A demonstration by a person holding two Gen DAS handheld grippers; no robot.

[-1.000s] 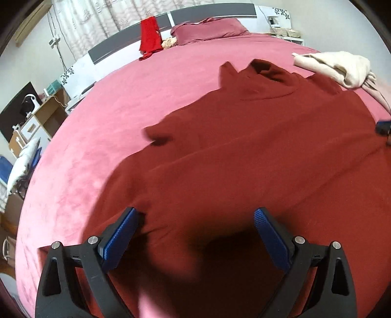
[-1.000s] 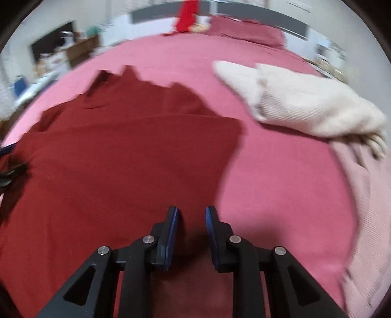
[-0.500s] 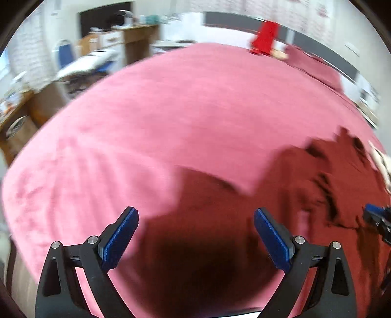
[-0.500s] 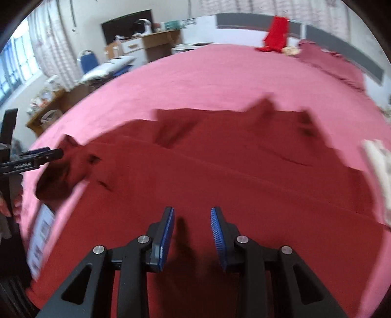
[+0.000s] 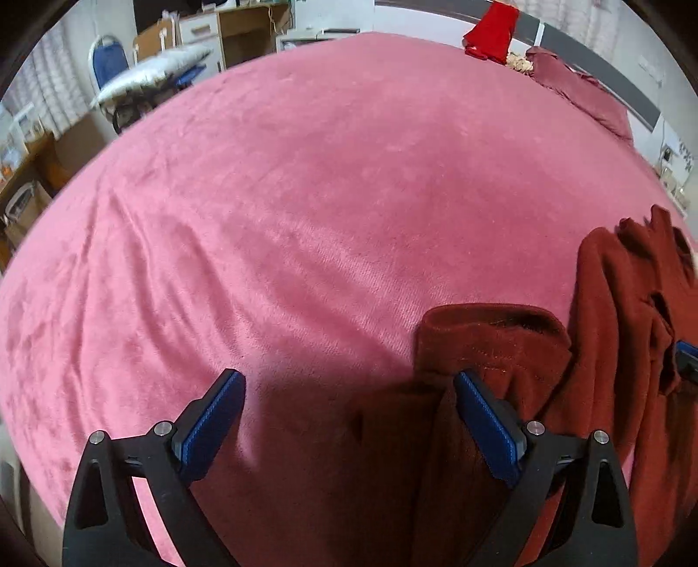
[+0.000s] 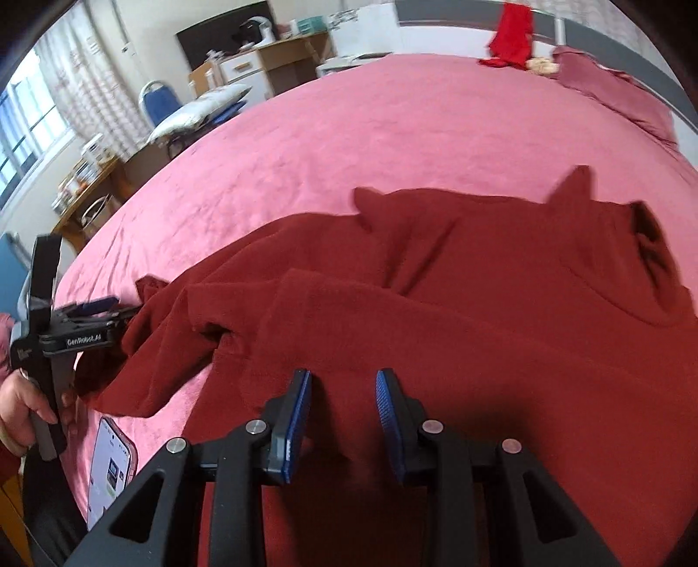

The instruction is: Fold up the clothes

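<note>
Left claw (image 5: 349, 418): jaws stand wide and are closing; only pink bed cover and shadow lie in the gap. The right-hand blue pad (image 5: 484, 427) sits at the edge of the sleeve cuff; whether it touches the cloth I cannot tell.
Left claw, other view (image 6: 98, 312): seen side-on at the left edge, held by a person's hand (image 6: 26, 401); its tips are at the sleeve end, and a grip cannot be judged from here.
Right claw (image 6: 342, 418): jaws narrow, a slim gap between the blue pads, over the lower body of the garment. Nothing visibly pinched; contact with the cloth below cannot be told.
Garment: dark red knitted high-neck sweater (image 6: 480, 314) lies spread on the bed with pink plush cover (image 5: 305, 196), collar toward the far right, one sleeve (image 5: 493, 344) drawn out toward the left claw.
Containers: none among the task's things.
Also on bed: a smartphone with lit screen (image 6: 109, 471) at the near-left edge; a bright red cloth (image 6: 510, 35) draped at the headboard.
Hidden or cut off: the sweater's hem runs beneath the right claw and out of frame; room furniture at the rim is blurred.
</note>
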